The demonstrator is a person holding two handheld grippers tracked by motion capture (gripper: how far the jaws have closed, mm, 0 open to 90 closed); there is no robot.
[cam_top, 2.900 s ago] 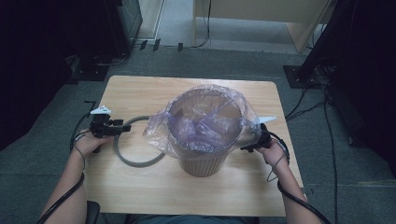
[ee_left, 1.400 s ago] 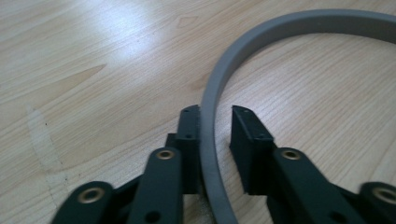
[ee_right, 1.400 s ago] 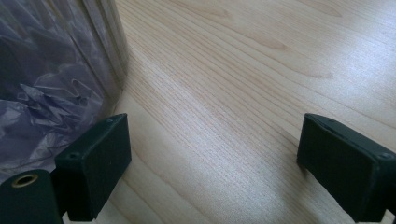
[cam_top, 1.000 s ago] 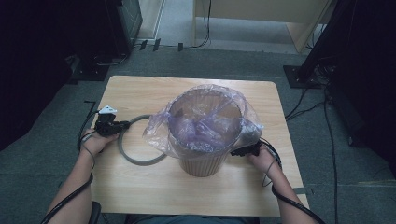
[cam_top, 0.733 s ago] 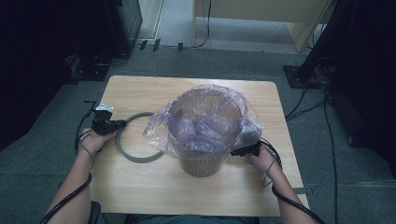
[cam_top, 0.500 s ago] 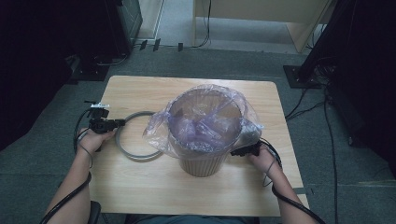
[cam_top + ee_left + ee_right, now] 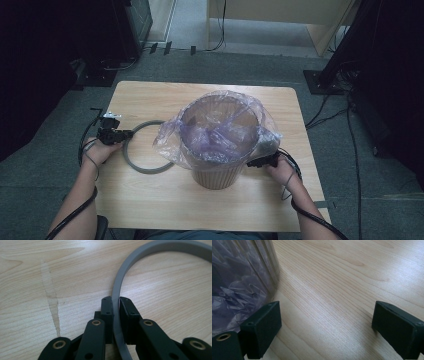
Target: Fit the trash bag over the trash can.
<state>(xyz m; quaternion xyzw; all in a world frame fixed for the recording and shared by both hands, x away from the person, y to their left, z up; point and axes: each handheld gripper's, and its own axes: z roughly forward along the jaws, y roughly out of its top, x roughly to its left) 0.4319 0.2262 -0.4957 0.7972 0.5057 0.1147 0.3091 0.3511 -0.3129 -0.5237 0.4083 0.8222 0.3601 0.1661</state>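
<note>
A light wood desk stood on grey carpet, w/ a tan ribbed bin just right of its centre. A clear, purplish plastic bag lined the bin and spilled over the rim, crumpled folds hanging down the outside toward 9 and 3 o'clock. At about 9 o'clock from the bin a grey ring lay flat on the desk, its right arc running under the bag's loose edge. The left gripper sat at the ring's 10 o'clock side, held by the person's left hand, cable trailing off toward the desk's left edge. In the left gripper view the 2 black jaws were pressed together on the ring, 1 jaw on the inside and 1 on the outside of the band, which curved away toward 1 o'clock over the wood grain. The right gripper was at the bin's 3 o'clock side, low by the hanging bag, w/ the right hand behind it. In the right gripper view its jaws stood wide apart w/ bare desk between them; the left jaw was just beside the bag-covered bin wall, and whether it touched the plastic couldn't be told. Dark equipment and cables stood on the floor beyond the desk's far corners.
</note>
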